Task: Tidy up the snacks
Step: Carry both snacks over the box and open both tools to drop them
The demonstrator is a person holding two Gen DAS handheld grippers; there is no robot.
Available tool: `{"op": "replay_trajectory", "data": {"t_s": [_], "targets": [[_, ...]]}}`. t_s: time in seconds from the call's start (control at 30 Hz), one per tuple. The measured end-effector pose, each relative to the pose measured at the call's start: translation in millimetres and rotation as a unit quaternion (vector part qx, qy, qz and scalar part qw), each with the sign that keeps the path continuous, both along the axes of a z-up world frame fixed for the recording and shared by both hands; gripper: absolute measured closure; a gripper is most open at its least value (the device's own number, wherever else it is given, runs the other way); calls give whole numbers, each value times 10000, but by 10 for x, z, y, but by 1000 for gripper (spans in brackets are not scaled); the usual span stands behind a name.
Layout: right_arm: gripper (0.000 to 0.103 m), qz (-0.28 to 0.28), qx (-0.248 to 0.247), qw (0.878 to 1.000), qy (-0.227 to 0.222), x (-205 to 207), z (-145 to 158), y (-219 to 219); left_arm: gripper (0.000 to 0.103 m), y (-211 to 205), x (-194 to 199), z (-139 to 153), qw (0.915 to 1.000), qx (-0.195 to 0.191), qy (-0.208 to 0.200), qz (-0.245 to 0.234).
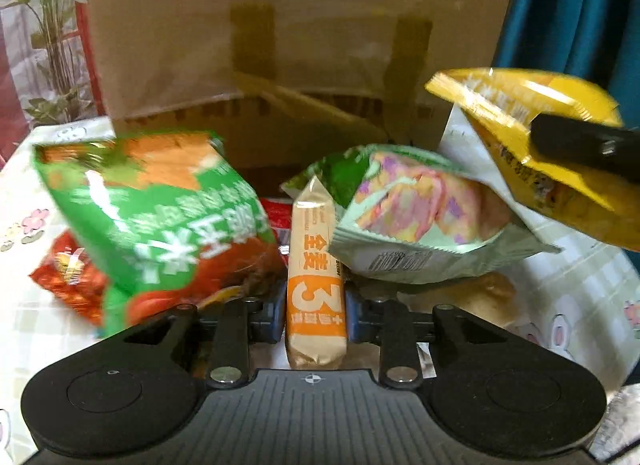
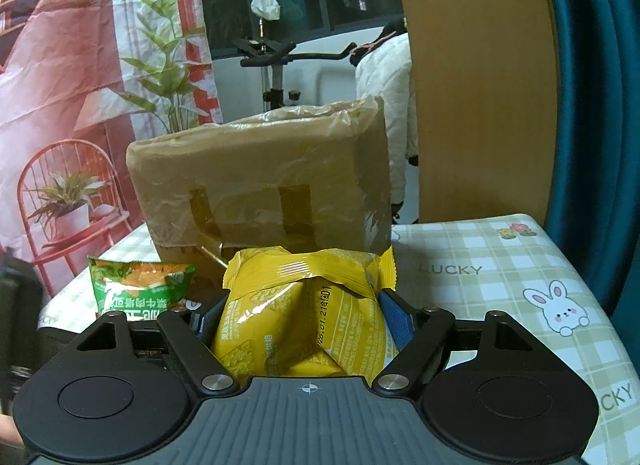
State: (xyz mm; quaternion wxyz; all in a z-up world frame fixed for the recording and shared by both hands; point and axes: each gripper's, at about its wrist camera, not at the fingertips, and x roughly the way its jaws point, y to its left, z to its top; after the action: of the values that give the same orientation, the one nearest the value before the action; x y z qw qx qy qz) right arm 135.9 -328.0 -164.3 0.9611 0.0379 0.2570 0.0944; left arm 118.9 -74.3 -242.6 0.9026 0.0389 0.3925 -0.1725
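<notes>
My left gripper (image 1: 316, 319) is shut on a slim orange snack bar wrapper (image 1: 316, 265), held upright over a heap of snacks. To its left lies a green and red snack bag (image 1: 160, 221), to its right a pale green bag (image 1: 420, 221). My right gripper (image 2: 304, 321) is shut on a yellow snack bag (image 2: 304, 317) and holds it above the table; that yellow bag (image 1: 532, 137) and one right finger (image 1: 588, 149) show at the upper right of the left wrist view. The green bag (image 2: 140, 285) shows at the right wrist view's left.
A cardboard box wrapped in brown plastic (image 2: 264, 181) stands at the back of the table. The table has a checked cloth with rabbits (image 2: 520, 273). A small red packet (image 1: 68, 281) lies at the heap's left. A teal curtain (image 1: 572, 9) hangs right.
</notes>
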Motion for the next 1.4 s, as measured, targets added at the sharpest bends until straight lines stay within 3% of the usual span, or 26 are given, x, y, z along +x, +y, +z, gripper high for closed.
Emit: {"op": "replay_trajectory", "data": {"t_s": [0.4, 0.57, 0.83, 1.07, 1.23, 1.4], "targets": [[28, 48, -24, 9996, -276, -116, 254, 66, 73, 440, -396, 672, 9940, -568, -922, 139], [28, 73, -116, 9983, -572, -156, 489, 106, 73, 500, -302, 979, 9874, -751, -1372, 233], [28, 130, -131, 9923, -1225, 146, 1044, 116, 73, 473, 312, 1541, 9770, -811, -1935, 370], [28, 131, -282, 9867, -1598, 986, 1268, 235, 73, 318, 1125, 1797, 9788, -689, -1888, 391], [28, 68, -245, 9914, -1283, 1615, 1180, 365, 73, 225, 1693, 1762, 9817, -531, -1733, 585], [27, 40, -224, 9955, -923, 1930, 1015, 513, 73, 145, 1956, 1665, 9850, -325, -1538, 710]]}}
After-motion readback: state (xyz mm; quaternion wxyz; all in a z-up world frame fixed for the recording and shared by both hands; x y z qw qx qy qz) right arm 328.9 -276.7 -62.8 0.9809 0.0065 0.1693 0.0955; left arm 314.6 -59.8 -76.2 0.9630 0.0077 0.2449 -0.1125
